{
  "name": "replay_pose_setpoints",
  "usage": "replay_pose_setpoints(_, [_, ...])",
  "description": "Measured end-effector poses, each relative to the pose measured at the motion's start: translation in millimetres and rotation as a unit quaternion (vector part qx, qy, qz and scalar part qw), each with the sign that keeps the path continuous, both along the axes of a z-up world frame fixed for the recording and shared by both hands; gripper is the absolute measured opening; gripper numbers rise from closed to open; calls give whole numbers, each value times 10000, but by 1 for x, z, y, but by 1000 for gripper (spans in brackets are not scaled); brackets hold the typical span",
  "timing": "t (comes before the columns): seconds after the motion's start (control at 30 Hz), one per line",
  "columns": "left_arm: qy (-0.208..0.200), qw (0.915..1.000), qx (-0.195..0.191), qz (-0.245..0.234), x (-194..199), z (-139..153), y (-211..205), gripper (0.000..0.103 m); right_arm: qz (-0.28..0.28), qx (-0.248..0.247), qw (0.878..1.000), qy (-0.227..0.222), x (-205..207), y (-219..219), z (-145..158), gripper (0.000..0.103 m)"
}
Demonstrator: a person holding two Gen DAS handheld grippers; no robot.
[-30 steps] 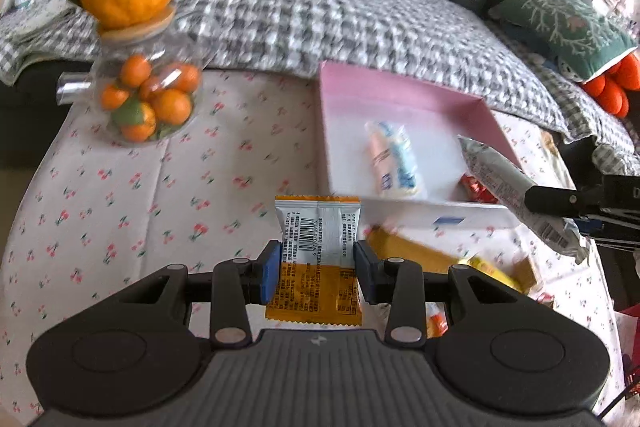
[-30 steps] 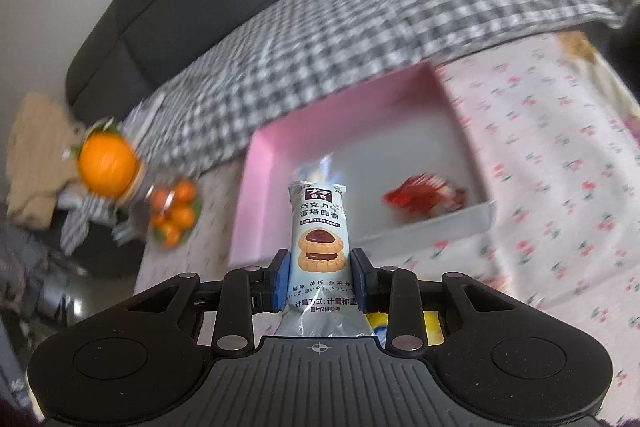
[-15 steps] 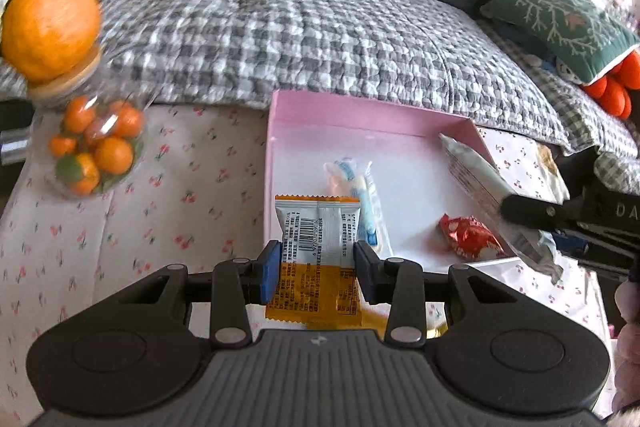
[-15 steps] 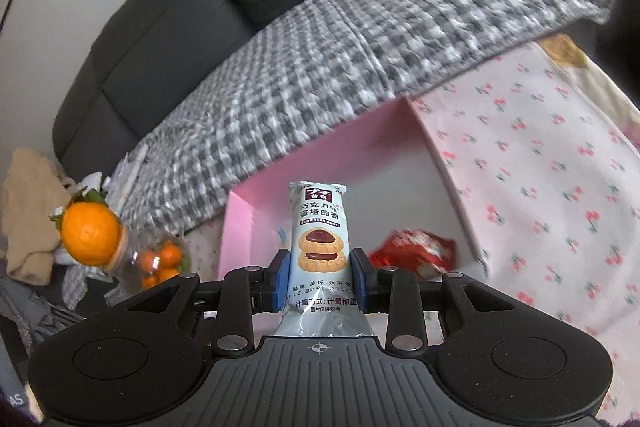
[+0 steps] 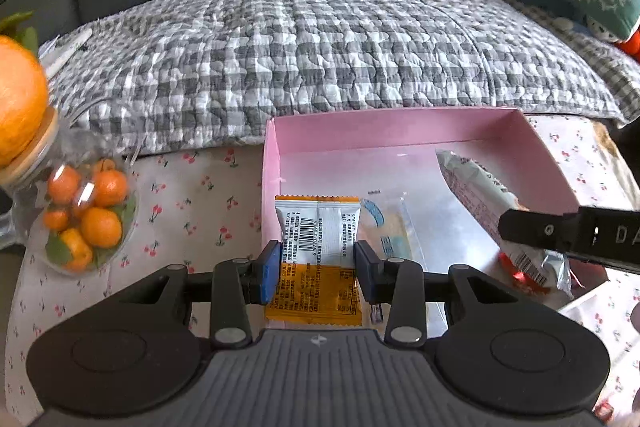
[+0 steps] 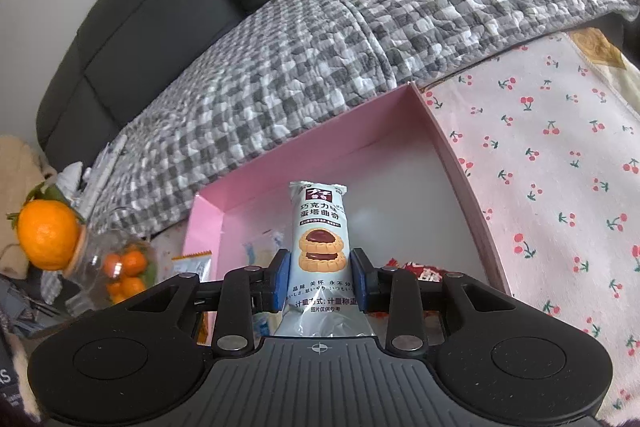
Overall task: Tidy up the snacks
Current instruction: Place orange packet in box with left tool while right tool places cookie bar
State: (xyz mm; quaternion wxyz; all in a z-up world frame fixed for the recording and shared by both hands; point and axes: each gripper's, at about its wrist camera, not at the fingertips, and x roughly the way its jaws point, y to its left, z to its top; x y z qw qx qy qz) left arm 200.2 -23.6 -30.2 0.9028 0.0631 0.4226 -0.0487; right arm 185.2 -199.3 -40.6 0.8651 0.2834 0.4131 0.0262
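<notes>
My left gripper (image 5: 316, 263) is shut on an orange-and-white snack packet (image 5: 318, 251), held over the near left part of the pink box (image 5: 352, 131). My right gripper (image 6: 319, 277) is shut on a pale cookie packet (image 6: 322, 247) that stands upright above the pink box (image 6: 320, 131). In the left wrist view that cookie packet (image 5: 476, 195) and the right gripper's black finger (image 5: 560, 231) reach in from the right. Inside the box lie a clear blue-printed packet (image 5: 394, 231) and a red wrapper (image 6: 420, 269).
A glass jar of small oranges (image 5: 86, 215) with a big orange (image 5: 18, 99) on its lid stands left of the box on the cherry-print cloth (image 6: 552, 163). A grey checked quilt (image 5: 328, 39) on a dark sofa lies just behind the box.
Both grippers have travelled over the pink box with their packets still held. In the left wrist view the jar slid towards the left edge and the box came to the centre.
</notes>
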Motion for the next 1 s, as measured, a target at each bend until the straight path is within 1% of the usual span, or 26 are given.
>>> replay_pose_setpoints(0.17, [14, 9999, 102, -3, 12, -7, -8, 36, -41, 60, 10000, -67, 3, 0, -6, 32])
replay_pose_setpoints(0.33, [-8, 9998, 194, -29, 22, -11, -15, 37, 12, -11, 9999, -165, 6, 3, -7, 33])
replay_pose_setpoints(0.4, [-25, 9998, 172, -27, 25, -11, -16, 42, 5, -73, 9998, -179, 7, 4, -5, 35])
replay_pose_setpoints(0.43, [-40, 9998, 186, -11, 25, -11, -16, 46, -1, -81, 9998, -162, 8, 3, -5, 42])
replay_pose_setpoints(0.47, [-63, 9998, 209, -5, 25, -10, -17, 54, -13, -62, 9999, -159, 8, 2, -4, 48])
replay_pose_setpoints(0.5, [-97, 9997, 227, -24, 25, -10, -18, 57, -24, -48, 9998, -174, 7, 1, -4, 57])
replay_pose_setpoints(0.53, [-122, 9996, 245, -52, 24, -9, -18, 57, -33, -47, 9998, -193, 7, 1, -3, 60])
replay_pose_setpoints(0.67, [-153, 9994, 290, -116, 18, -7, -21, 62, -57, -56, 9999, -131, 5, -3, -3, 60])
replay_pose_setpoints(0.77, [-126, 9996, 225, -100, 11, -3, -16, 65, -136, 72, 9999, -72, -1, -7, -1, 64])
replay_pose_setpoints(0.83, [-126, 9997, 177, -85, 4, 2, -12, 67, -133, -15, 9999, -43, -6, -8, 4, 64])
replay_pose_setpoints(0.87, [-137, 9998, 152, -82, 1, 4, -10, 70, -125, -97, 9999, -54, -10, -8, 8, 65])
replay_pose_setpoints(0.93, [-165, 9998, 94, -74, -6, 8, -6, 73, -110, -209, 9997, -81, -17, -7, 15, 72])
replay_pose_setpoints(1.0, [-180, 9998, 27, -83, -13, 11, -4, 78, -91, -258, 9996, -91, -22, -6, 21, 73])
